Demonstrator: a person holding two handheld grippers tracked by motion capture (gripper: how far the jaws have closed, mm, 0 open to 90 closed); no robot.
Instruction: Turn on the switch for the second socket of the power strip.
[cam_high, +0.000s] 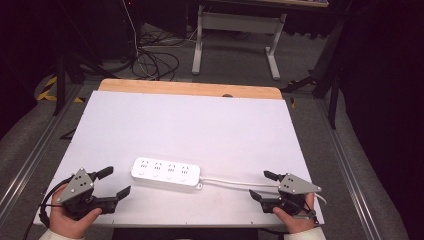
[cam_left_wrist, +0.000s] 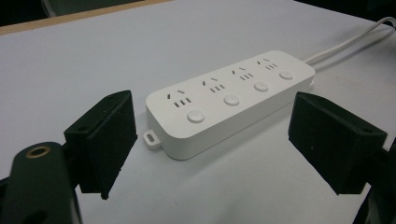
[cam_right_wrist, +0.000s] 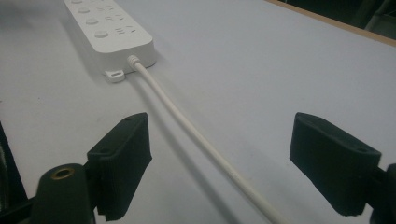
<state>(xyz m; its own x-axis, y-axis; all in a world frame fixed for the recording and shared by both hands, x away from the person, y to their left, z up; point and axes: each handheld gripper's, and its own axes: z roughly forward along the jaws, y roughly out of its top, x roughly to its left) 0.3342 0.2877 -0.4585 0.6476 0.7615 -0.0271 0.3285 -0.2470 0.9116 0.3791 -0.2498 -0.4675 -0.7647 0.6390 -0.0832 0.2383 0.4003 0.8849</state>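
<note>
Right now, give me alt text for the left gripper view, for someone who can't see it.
A white power strip with four sockets and four round buttons lies flat on a pale table, just beyond the left gripper, whose two black jaws stand wide apart and touch nothing. The strip's white cable runs off to the upper right.

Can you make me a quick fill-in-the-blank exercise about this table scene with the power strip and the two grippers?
1. The white power strip has ____ round buttons along its top.
2. The power strip's cable runs across the table toward the ____ gripper.
3. The jaws of the left gripper and the right gripper both stand ____, holding nothing.

Missing words: four; right; open
</note>
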